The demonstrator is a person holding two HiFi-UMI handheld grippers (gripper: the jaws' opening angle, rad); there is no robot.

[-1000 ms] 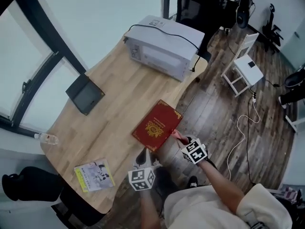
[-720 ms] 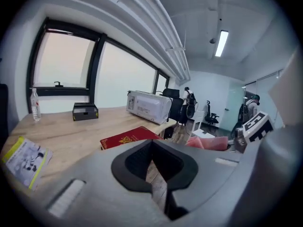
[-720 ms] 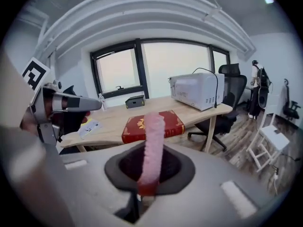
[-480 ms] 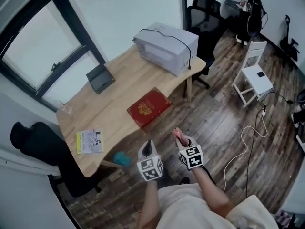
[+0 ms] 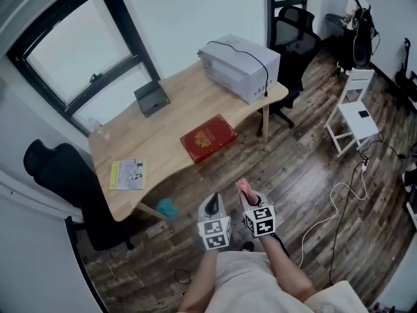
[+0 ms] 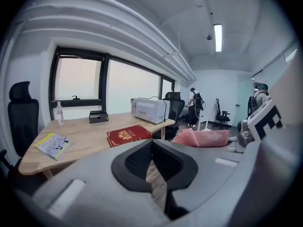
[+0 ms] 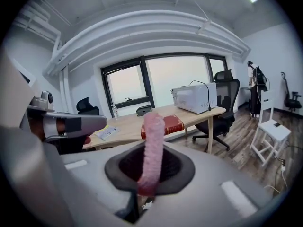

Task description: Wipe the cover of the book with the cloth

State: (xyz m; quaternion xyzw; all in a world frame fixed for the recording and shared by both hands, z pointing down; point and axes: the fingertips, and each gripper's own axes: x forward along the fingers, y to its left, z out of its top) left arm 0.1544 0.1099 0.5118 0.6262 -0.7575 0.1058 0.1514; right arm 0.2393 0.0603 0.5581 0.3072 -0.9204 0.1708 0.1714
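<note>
The right tool (image 5: pixel 245 194) is clamped on the pink cloth (image 5: pixel 243 187), which stands up from between its jaws as a narrow folded strip. The left tool (image 5: pixel 212 204) hangs just beside it with its jaws closed on nothing. The red book (image 5: pixel 208 137) lies well ahead of both tools, flat on the desk (image 5: pixel 163 129) close to the edge nearest them, with open floor between, so no wiping is under way yet. The main risk, as I judge it, is the grip: in the right gripper view only the cloth's lower end (image 7: pixel 152 145) sits in the jaws, and dragging it over the cover could pull it free. If the strip flops aside, the hard jaw tips rather than the fabric may meet the cover and scuff it. The book also looks unanchored. A stroke drawn back toward the tools could slide it over that near edge unless the empty left tool pins it. A stroke away from them could push it toward the white appliance (image 5: pixel 240 59) farther back.
</note>
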